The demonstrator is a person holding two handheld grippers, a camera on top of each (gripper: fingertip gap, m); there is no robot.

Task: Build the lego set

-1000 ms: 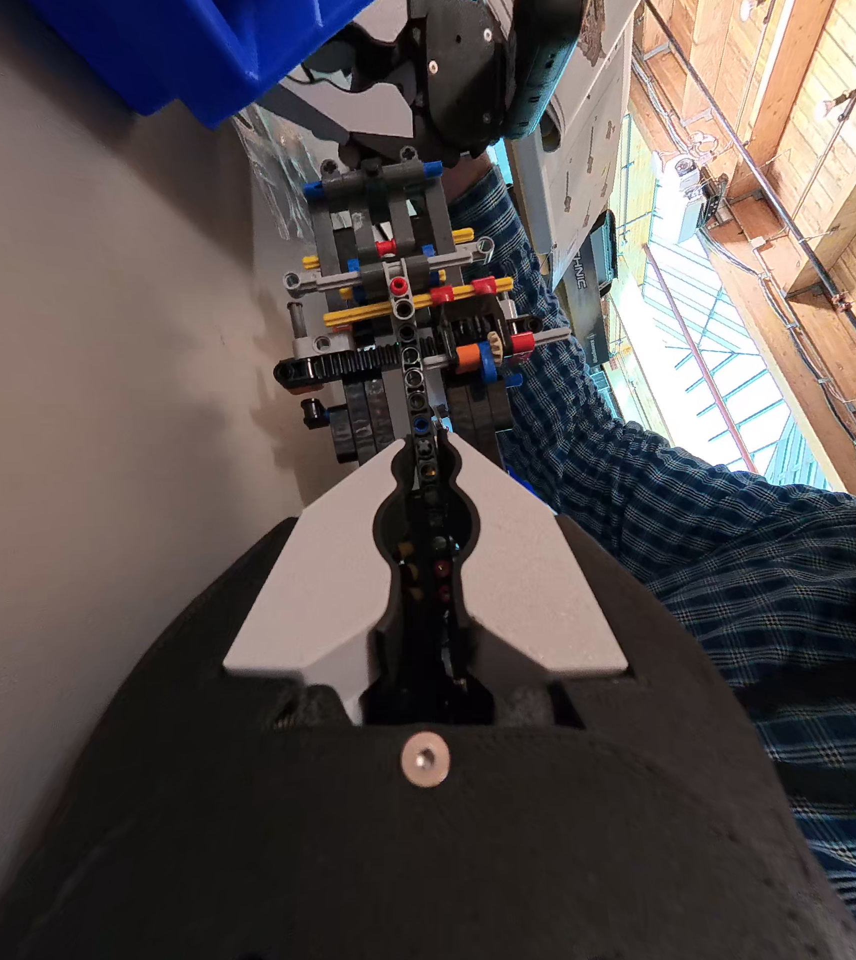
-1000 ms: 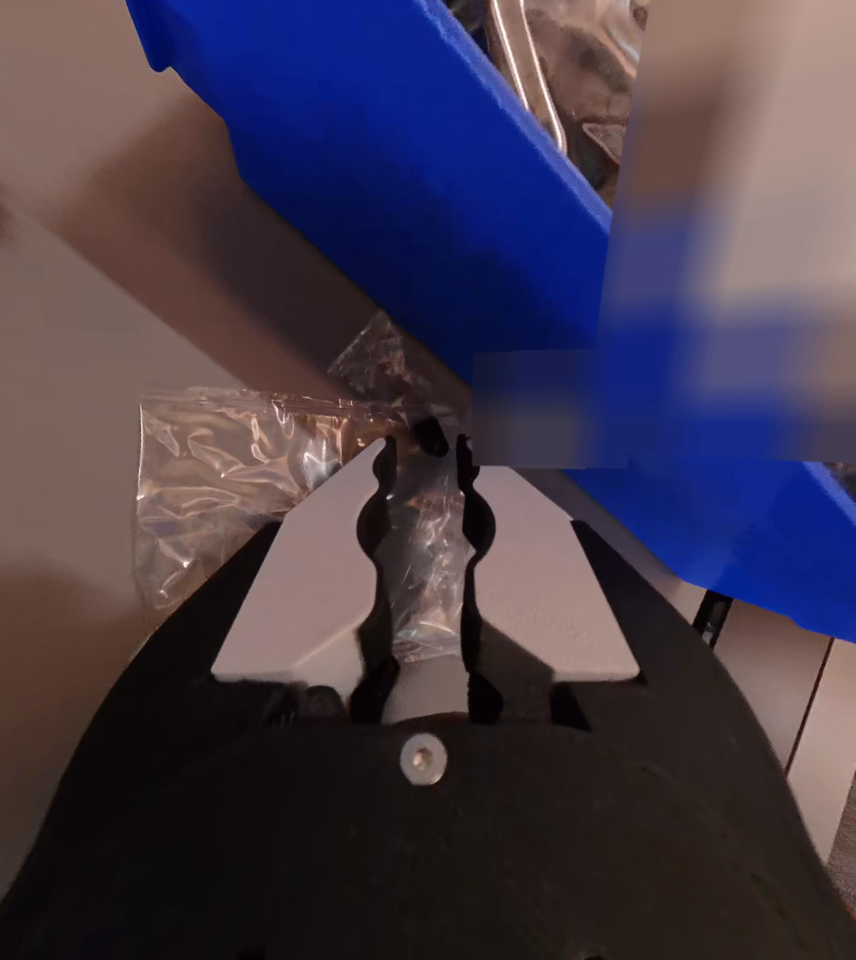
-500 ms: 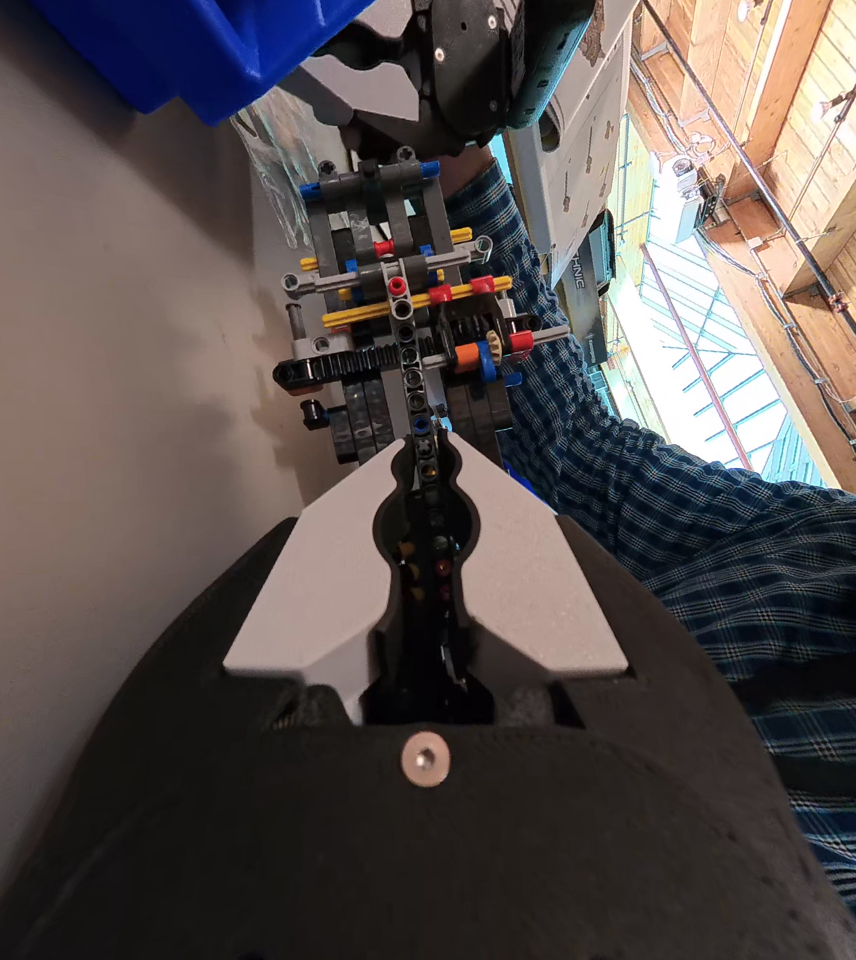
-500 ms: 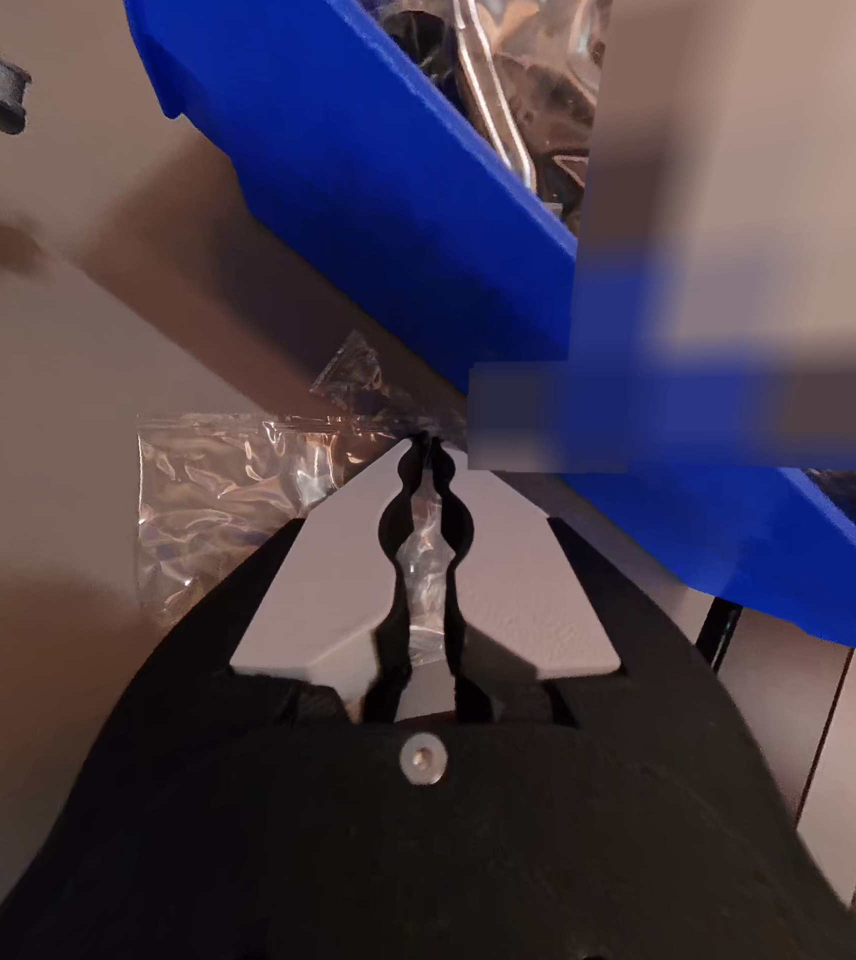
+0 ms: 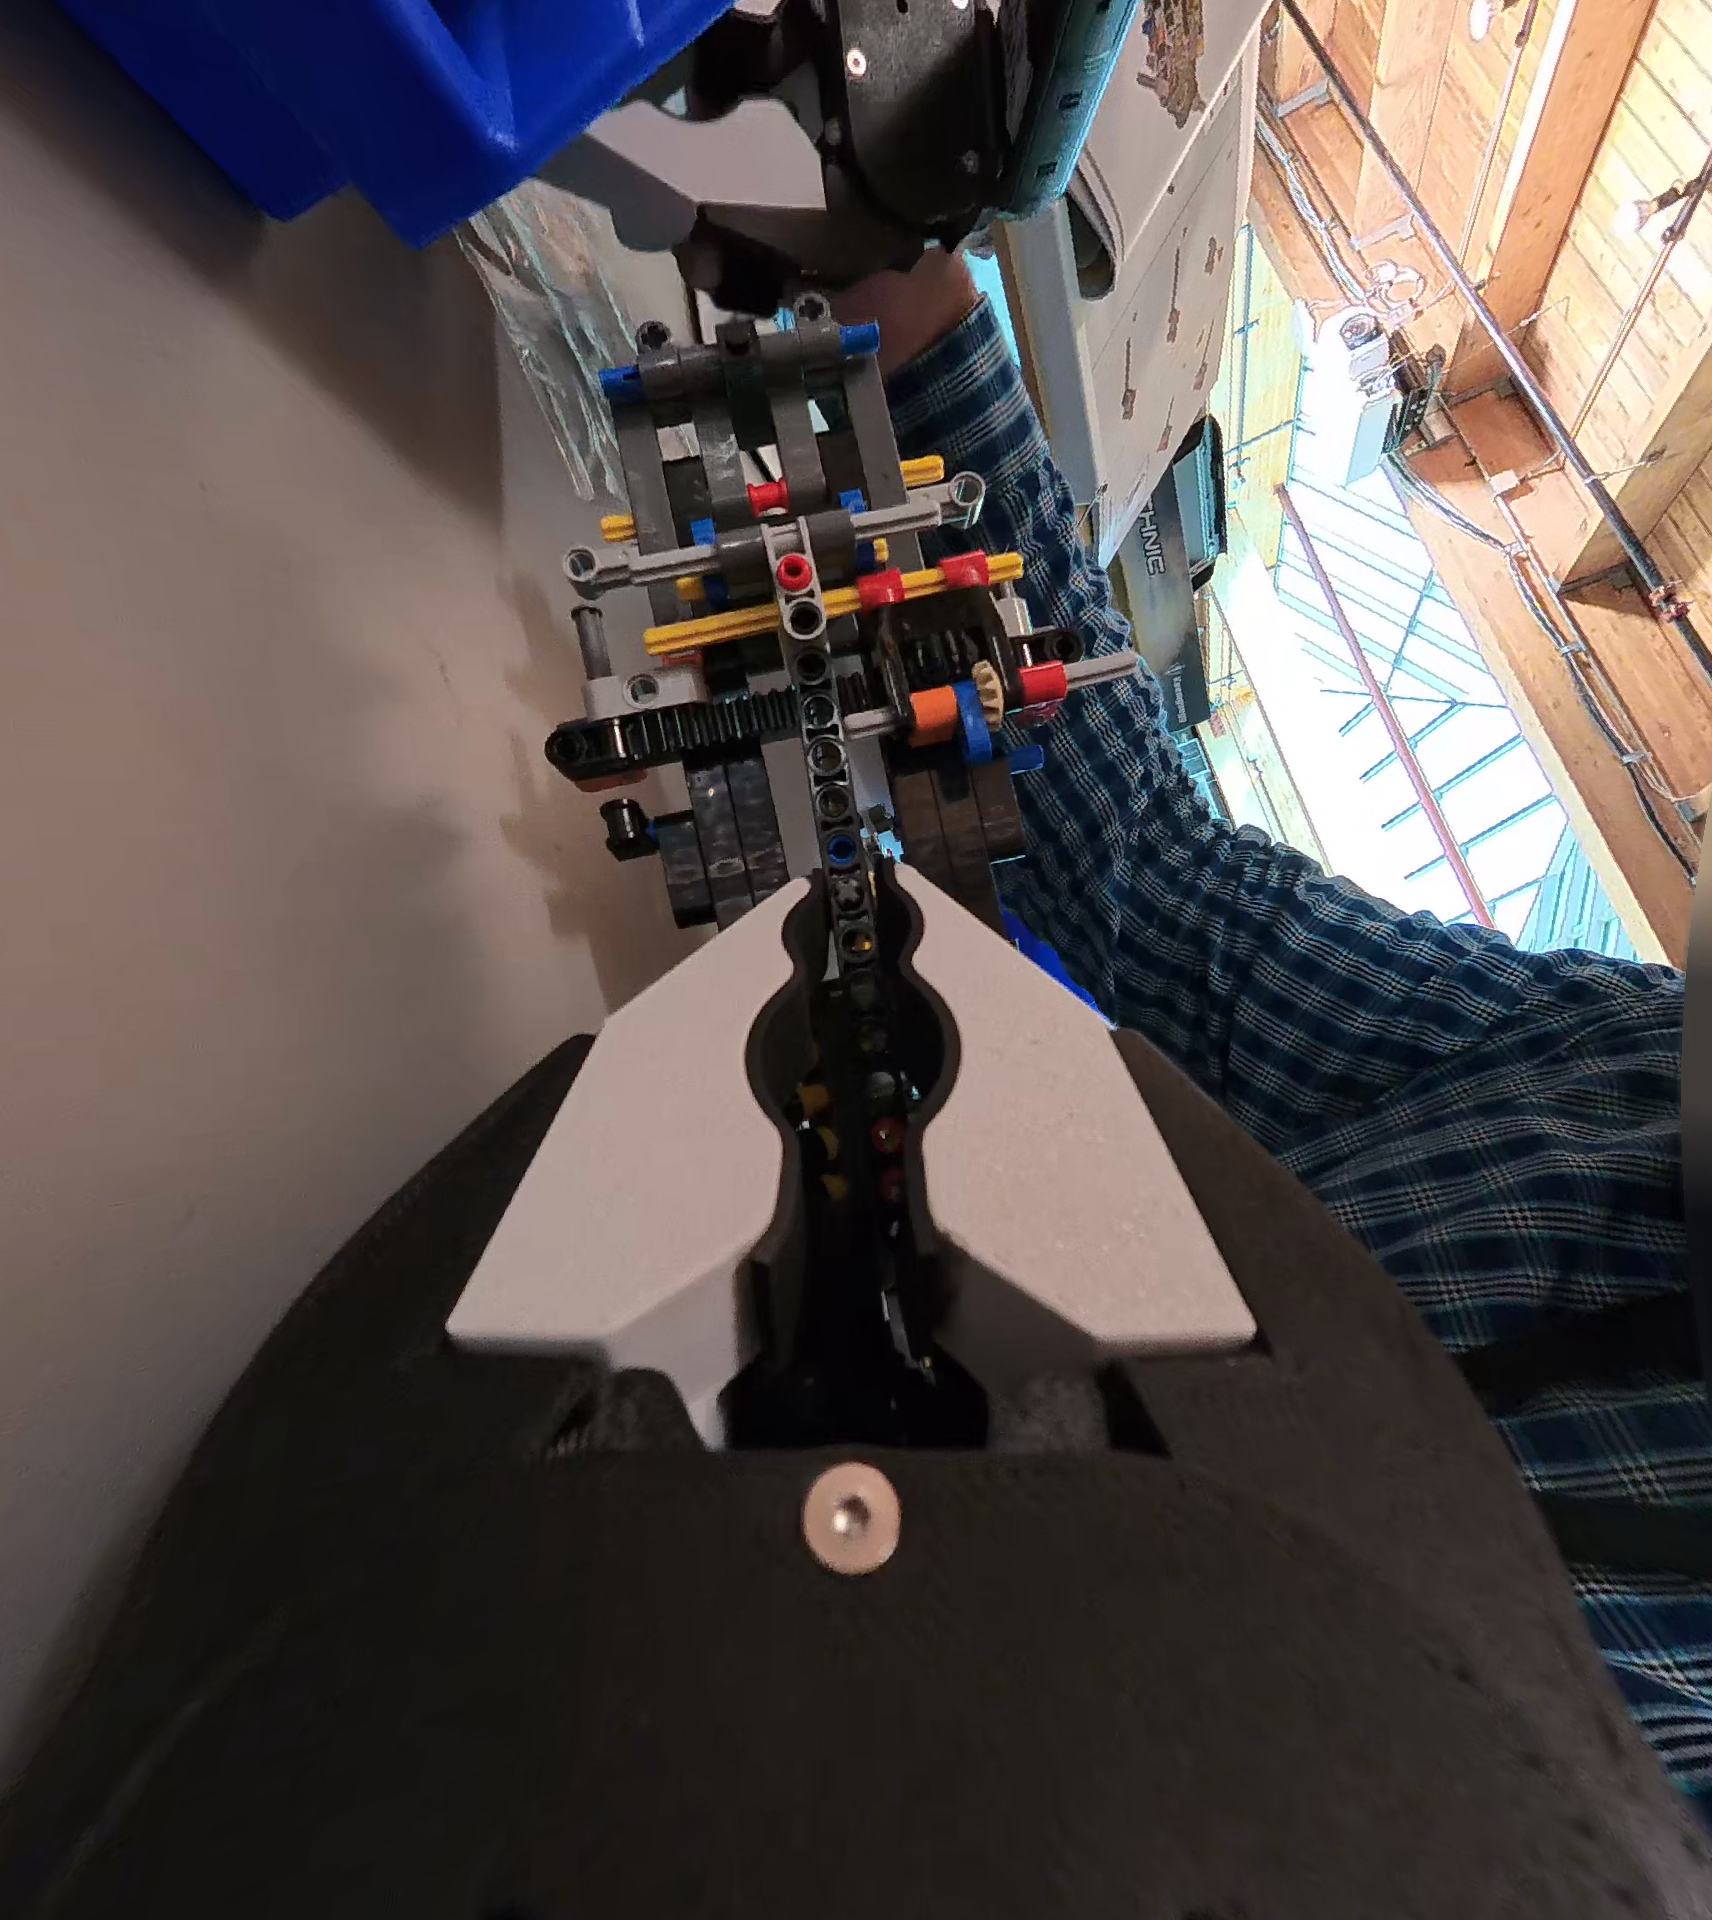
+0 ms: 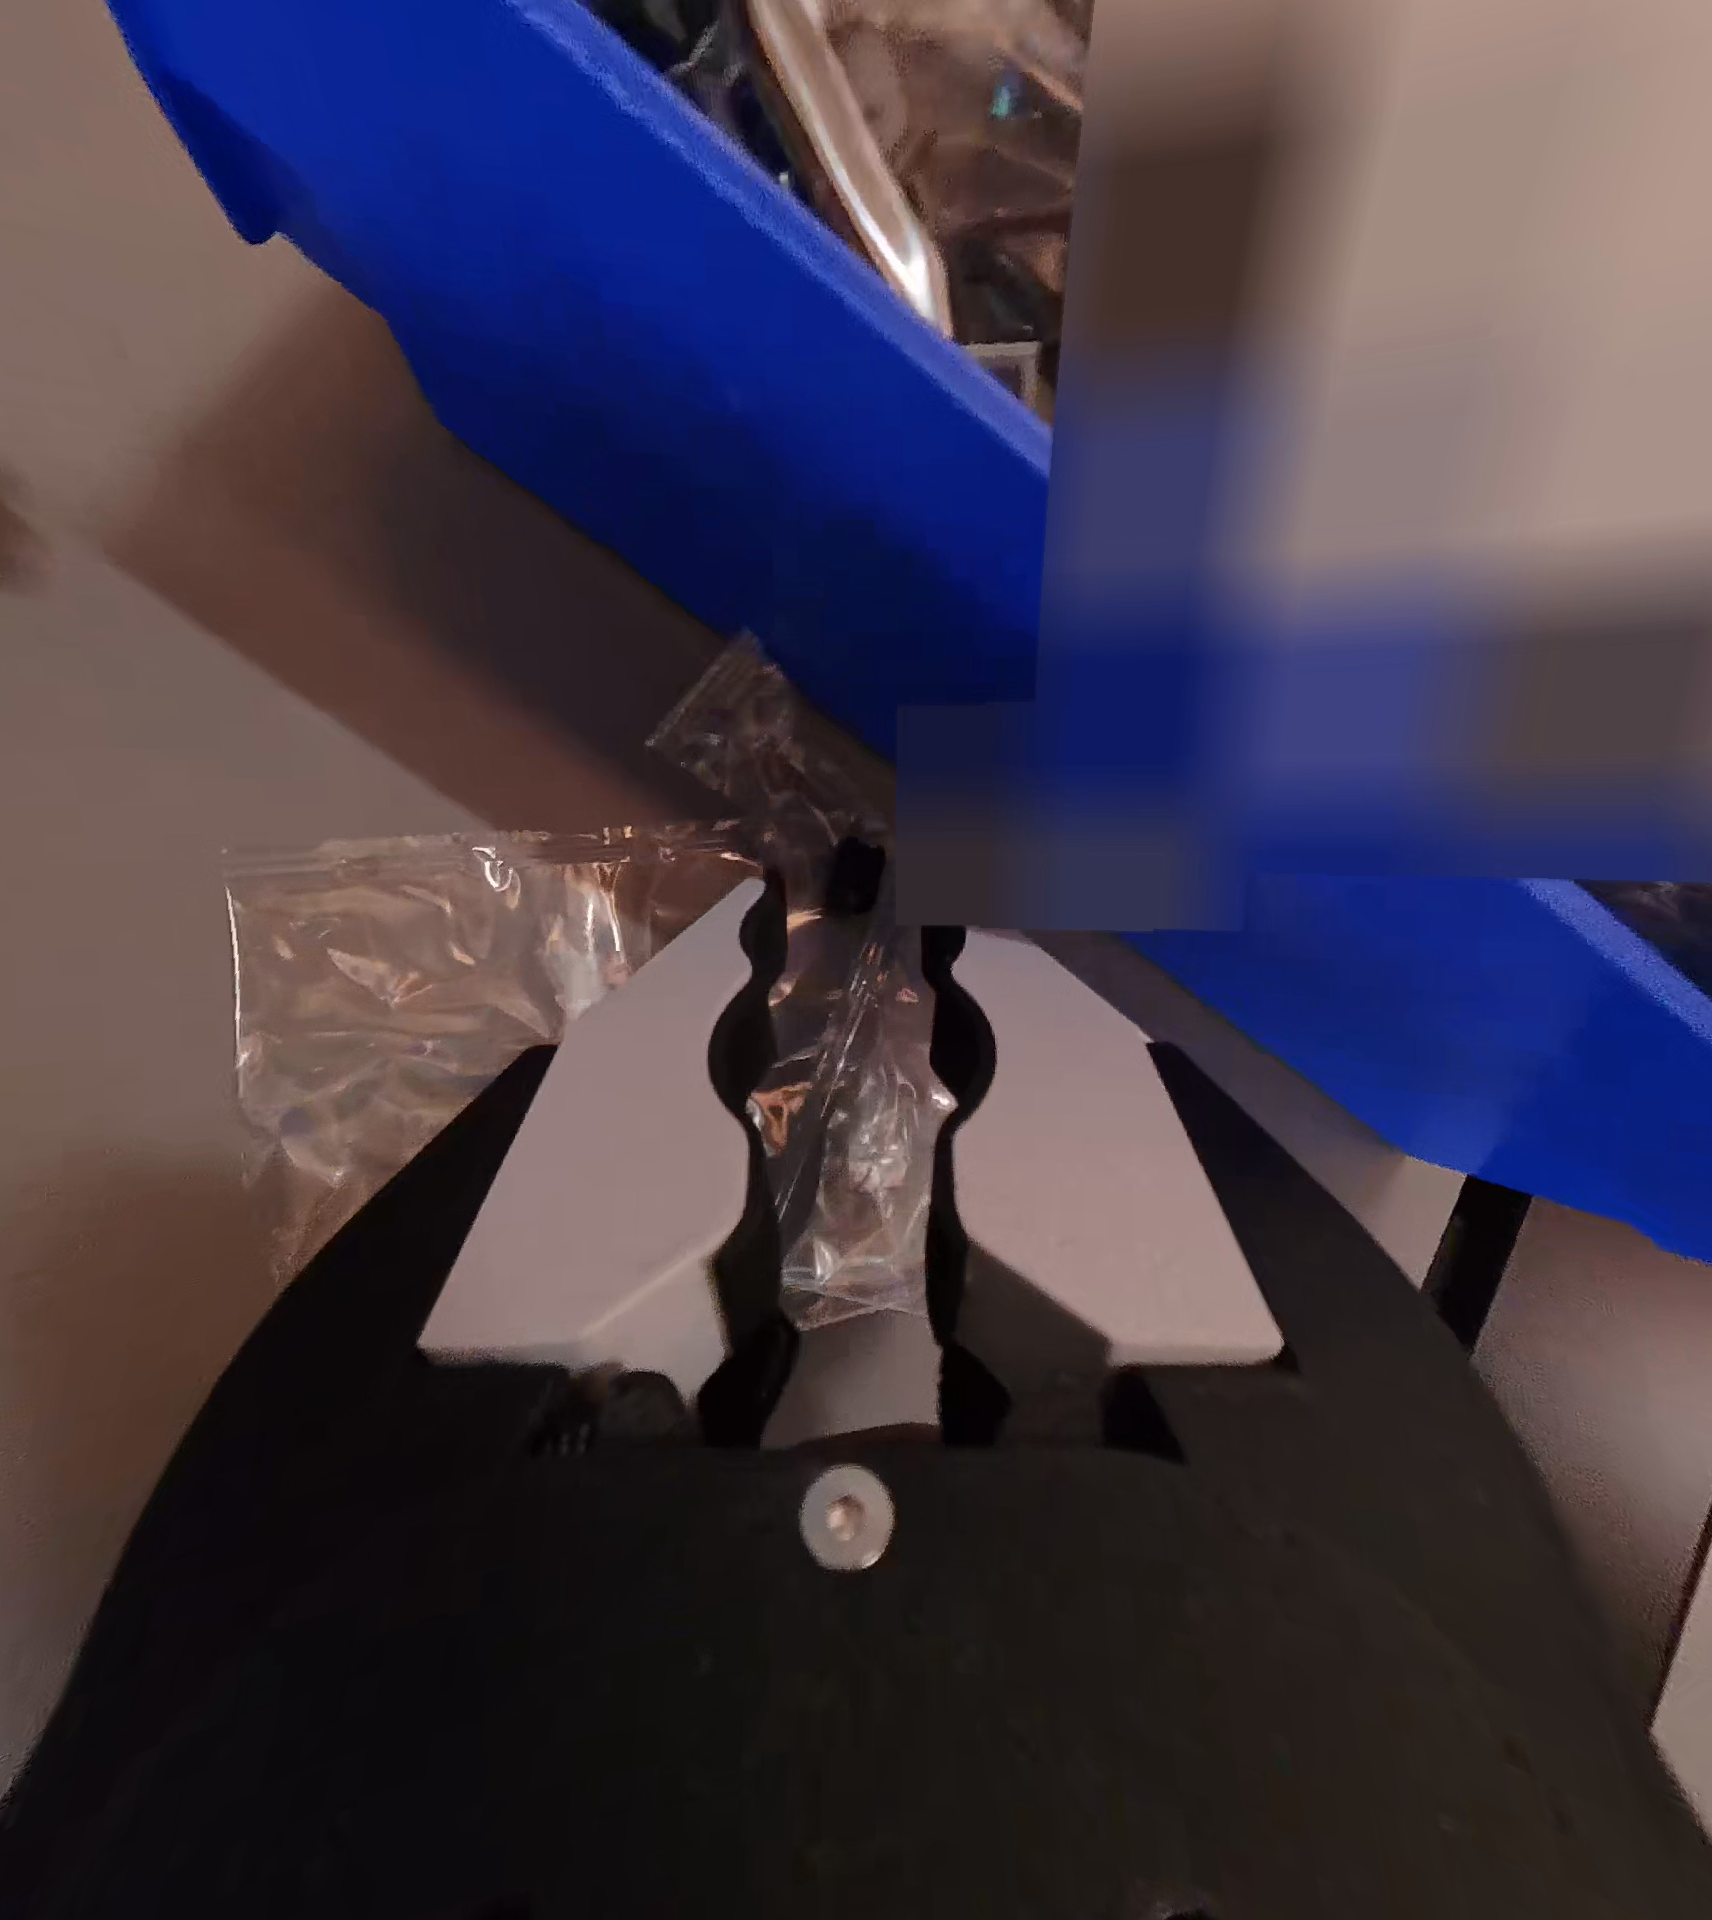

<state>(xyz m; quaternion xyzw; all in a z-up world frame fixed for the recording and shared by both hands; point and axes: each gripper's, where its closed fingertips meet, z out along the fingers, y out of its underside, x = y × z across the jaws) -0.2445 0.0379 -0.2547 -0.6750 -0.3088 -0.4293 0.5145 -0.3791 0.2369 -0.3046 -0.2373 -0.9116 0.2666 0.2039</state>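
My left gripper (image 5: 857,894) is shut on a dark grey holed beam of the lego assembly (image 5: 810,644). The assembly is a frame of grey beams, yellow axles, red and blue pins and a black toothed rack, held out over the beige table. My right gripper (image 6: 857,925) is open, its tips over a crumpled clear plastic bag (image 6: 395,987) lying against the blue bin (image 6: 675,416). A small black piece (image 6: 857,878) sits just beyond the tips; I cannot tell whether it is held. The right gripper also shows at the top of the left wrist view (image 5: 727,187), beyond the assembly's far end.
The blue bin (image 5: 364,94) stands at the far side and holds more clear bags and parts. A person's arm in a blue checked sleeve (image 5: 1351,1039) runs along the right. A printed sheet and a dark box (image 5: 1195,499) lie behind it.
My right gripper closed nearly shut over the bag half a second ago and has opened again. My left gripper and the assembly have hardly moved.
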